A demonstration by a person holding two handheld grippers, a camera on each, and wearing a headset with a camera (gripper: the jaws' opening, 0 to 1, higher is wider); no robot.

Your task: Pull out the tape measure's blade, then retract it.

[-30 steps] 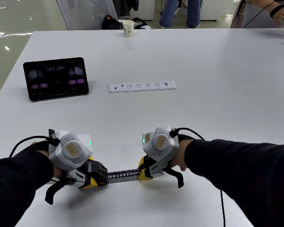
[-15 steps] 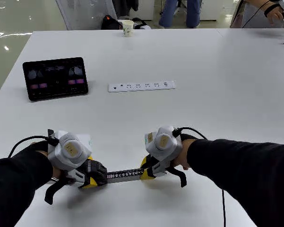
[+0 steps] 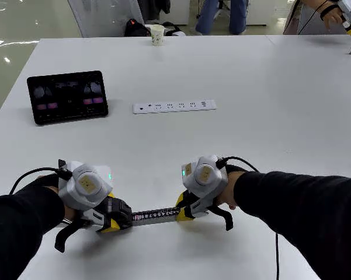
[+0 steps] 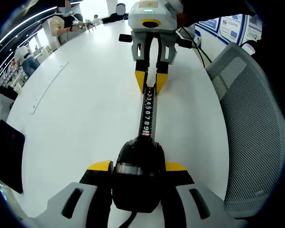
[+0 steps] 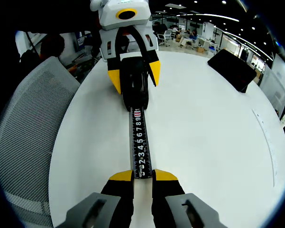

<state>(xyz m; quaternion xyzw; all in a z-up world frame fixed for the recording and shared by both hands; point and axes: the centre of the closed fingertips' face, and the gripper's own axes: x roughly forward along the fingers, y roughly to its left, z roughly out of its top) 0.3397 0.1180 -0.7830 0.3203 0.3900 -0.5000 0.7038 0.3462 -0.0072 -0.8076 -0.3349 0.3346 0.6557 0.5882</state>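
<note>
My left gripper [image 4: 137, 166] clamps the tape measure [image 5: 134, 85] by its rigid case, on the counter [image 3: 251, 87] nearer me than the power strip [image 3: 174, 106]. My right gripper [image 5: 143, 175] pinches the blade [image 5: 140, 142] at its tip; it is probably thin, springy and slippery.

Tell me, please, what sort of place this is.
Probably an open-plan office or lab: a long white table with a power strip and a tablet, a mesh office chair beside it.

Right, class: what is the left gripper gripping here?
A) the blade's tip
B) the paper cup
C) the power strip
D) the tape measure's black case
D: in its own view the left gripper is shut on the black case, while the right gripper pinches the tip of the blade.
</note>
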